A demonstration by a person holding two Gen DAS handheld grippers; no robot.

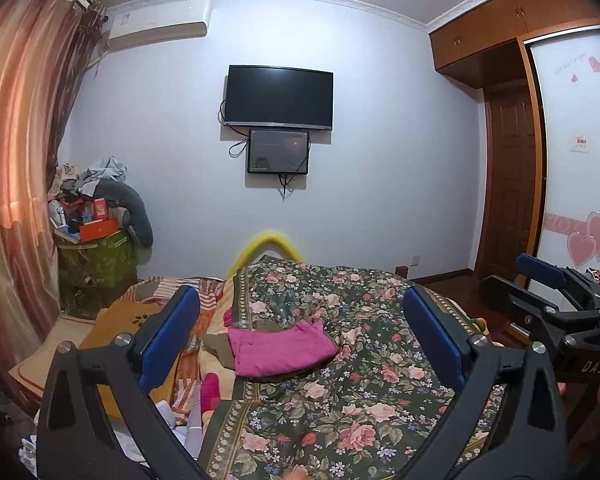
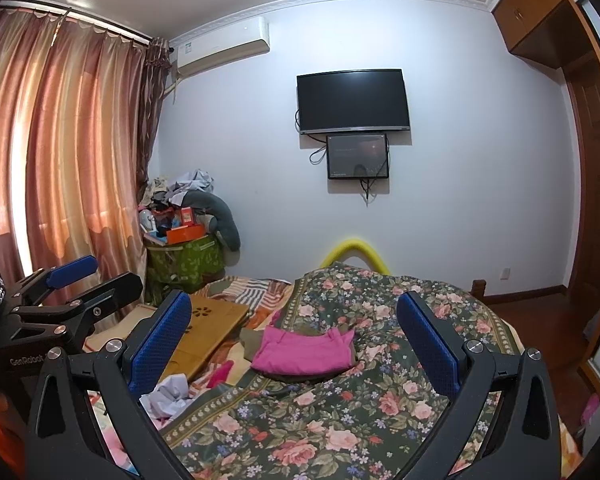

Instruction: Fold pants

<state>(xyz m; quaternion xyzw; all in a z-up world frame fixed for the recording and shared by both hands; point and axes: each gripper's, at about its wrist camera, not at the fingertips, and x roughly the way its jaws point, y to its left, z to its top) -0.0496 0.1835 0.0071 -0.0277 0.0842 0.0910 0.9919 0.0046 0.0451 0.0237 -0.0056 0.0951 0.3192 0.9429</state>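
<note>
Mid-bed, on the floral quilt, pink pants lie compactly folded; left gripper and right gripper hover wide apart, empty; any further crease needs squared edges.

Both fisheye cameras are looking forward along their own blue-padded fingers, from above the near end of the bed with the dark floral cover, and are facing the pale far wall. The left hand-held gripper is showing at the left edge of the right view, so the two are sitting close, side by side. Both views are sharing the bed, the black wall-mounted television and the pink striped curtain.
</note>
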